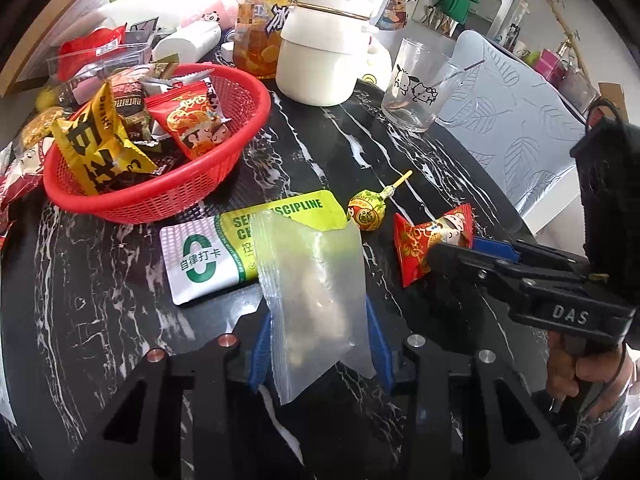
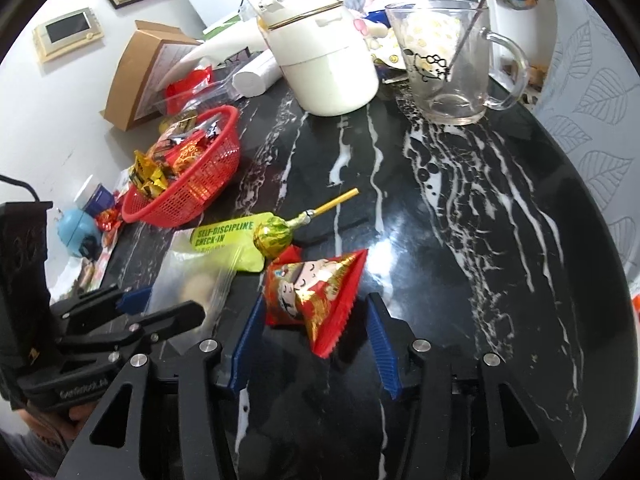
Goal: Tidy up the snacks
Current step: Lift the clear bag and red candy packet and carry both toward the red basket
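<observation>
Crowding table (image 1: pixel 304 152): red basket (image 1: pixel 168 196), lollipop (image 1: pixel 366 210), kettle (image 1: pixel 320 60), glass mug (image 1: pixel 420 84).

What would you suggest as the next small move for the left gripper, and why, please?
Probably lift the clear zip bag and carry it toward the red basket. The left gripper looks closed on the bag's lower part, and other snacks already sit in the basket beyond it.
</observation>
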The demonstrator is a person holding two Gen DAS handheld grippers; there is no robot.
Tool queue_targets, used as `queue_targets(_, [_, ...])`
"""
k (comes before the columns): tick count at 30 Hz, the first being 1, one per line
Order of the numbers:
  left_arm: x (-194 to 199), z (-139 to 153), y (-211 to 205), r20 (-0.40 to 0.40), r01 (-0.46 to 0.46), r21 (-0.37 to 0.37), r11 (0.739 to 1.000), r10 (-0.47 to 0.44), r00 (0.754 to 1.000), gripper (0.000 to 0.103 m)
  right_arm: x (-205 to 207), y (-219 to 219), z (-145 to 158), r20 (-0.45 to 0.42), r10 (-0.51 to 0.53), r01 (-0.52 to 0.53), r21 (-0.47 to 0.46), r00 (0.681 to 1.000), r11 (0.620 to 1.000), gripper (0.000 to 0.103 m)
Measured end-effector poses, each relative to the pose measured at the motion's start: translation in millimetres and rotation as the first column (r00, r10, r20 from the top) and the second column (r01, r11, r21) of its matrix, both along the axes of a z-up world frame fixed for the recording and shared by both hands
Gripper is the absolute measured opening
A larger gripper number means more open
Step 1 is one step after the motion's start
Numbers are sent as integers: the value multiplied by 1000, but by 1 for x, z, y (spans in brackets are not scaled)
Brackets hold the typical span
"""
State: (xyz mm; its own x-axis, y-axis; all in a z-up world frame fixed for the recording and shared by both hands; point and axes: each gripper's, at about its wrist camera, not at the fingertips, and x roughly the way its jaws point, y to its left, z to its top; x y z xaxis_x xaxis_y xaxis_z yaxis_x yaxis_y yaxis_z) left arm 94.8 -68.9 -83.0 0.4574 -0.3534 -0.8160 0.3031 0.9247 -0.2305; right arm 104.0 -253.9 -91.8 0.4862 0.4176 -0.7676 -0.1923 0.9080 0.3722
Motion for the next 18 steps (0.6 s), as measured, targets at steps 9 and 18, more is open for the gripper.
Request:
queue_targets(9, [10, -8, -1, -48, 2, -47, 999, -4, 999, 41, 9, 8, -4, 15, 20, -20, -3, 1000, 1000, 45])
queue_targets(18, [12, -7, -10, -29, 12, -15, 1000, -12, 1000, 36, 4, 4, -3, 29, 19, -20, 40, 999, 999, 34])
